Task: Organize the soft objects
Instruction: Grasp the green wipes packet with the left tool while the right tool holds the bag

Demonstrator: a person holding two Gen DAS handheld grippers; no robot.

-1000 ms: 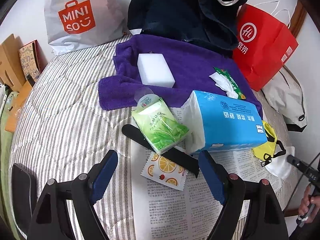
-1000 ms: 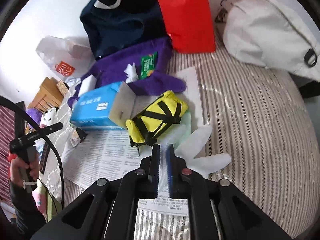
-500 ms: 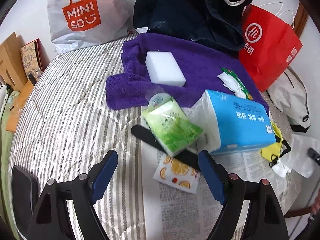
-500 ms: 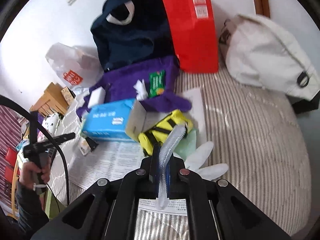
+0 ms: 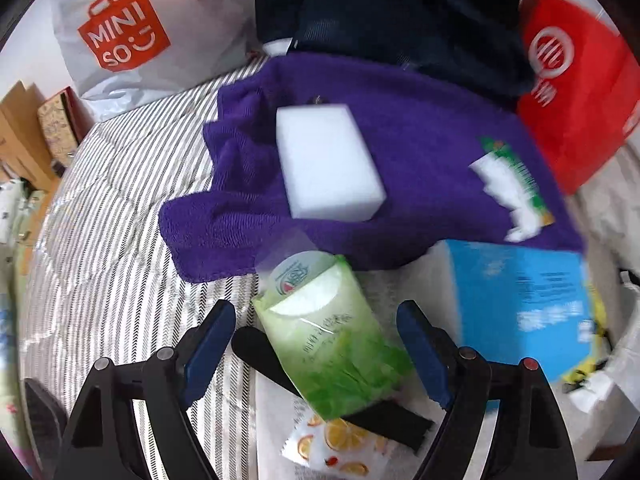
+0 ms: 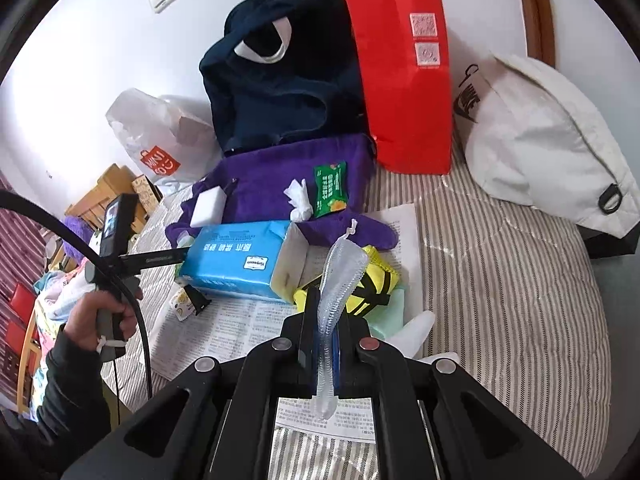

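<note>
My left gripper [image 5: 312, 336] is open, its jaws on either side of a green tissue pack [image 5: 332, 348] lying on a black strip on the striped bed. A white sponge block [image 5: 328, 160] lies on a purple towel [image 5: 420, 136] beyond. A blue tissue pack [image 5: 520, 304] lies to the right. My right gripper [image 6: 325, 320] is shut on a clear ribbed plastic sleeve [image 6: 340, 276] and holds it lifted above a yellow pouch [image 6: 376, 276] and a white glove [image 6: 416, 328]. The left gripper also shows in the right wrist view [image 6: 160, 258].
A MINISO bag [image 5: 128, 28], a navy bag [image 6: 280, 76], a red paper bag [image 6: 404, 76] and a white bag [image 6: 540, 140] stand along the wall. A small green pack with a tissue [image 6: 330, 188] lies on the towel. Newspaper [image 6: 248, 328] covers the bed's middle. An orange-print sachet [image 5: 340, 448] lies near.
My left gripper has moved forward until the green tissue pack lies between its open jaws. My right gripper has lifted the clear sleeve up from the bed.
</note>
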